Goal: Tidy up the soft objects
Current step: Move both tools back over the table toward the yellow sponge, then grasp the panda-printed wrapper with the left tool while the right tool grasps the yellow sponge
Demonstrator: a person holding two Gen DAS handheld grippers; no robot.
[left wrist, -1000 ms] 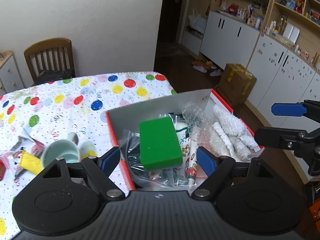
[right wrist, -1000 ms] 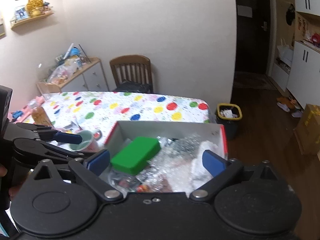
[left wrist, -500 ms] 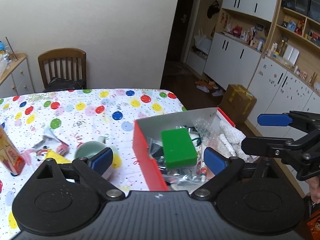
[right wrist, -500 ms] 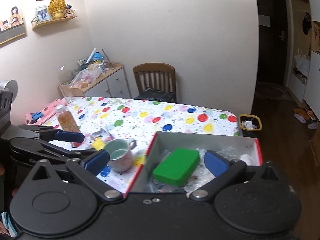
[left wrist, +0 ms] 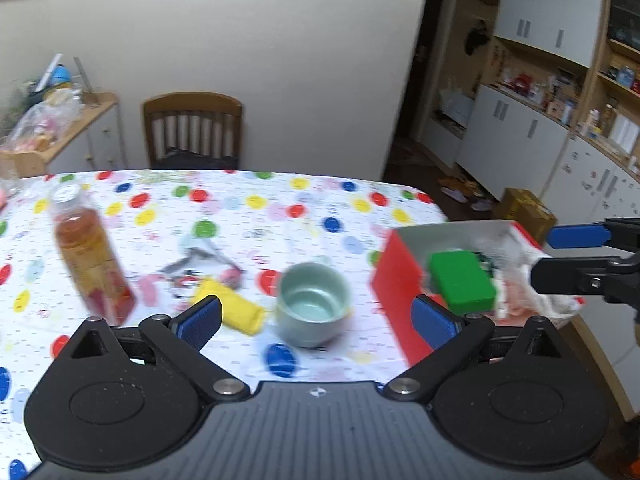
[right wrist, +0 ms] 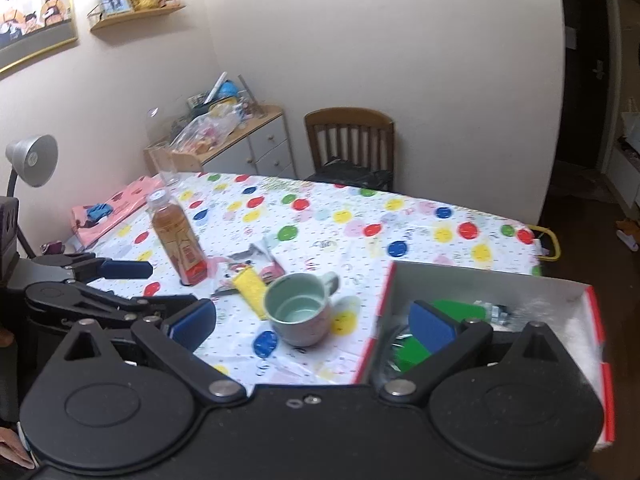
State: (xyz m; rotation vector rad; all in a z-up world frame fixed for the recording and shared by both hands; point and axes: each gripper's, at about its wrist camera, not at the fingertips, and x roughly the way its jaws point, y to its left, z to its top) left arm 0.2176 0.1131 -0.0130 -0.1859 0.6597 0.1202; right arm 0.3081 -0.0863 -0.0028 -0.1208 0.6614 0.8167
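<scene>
Change since earlier: both views have swung off the red-sided cardboard box [left wrist: 394,280] toward the balloon-print tablecloth [left wrist: 240,216]; a tea bottle with a red label [left wrist: 90,264] has come into sight at 9 o'clock.
Left gripper [left wrist: 316,320]: its jaws have just been opening and now stand wide apart, nothing between them.
Right gripper [right wrist: 312,324]: blue pads spread wide, empty.
Green soft rectangular block [left wrist: 460,280]: lying in the box among clear plastic wrap, at 2 o'clock from the left gripper, beyond its right pad [left wrist: 434,322]; in the right wrist view partly hidden behind the right pad [right wrist: 432,326].
Yellow soft roll [left wrist: 236,308]: on the cloth at 11 o'clock, just beyond the left pad [left wrist: 200,320].
Pale green ceramic mug [left wrist: 312,304]: upright at 12 o'clock, between the pads but farther off.
</scene>
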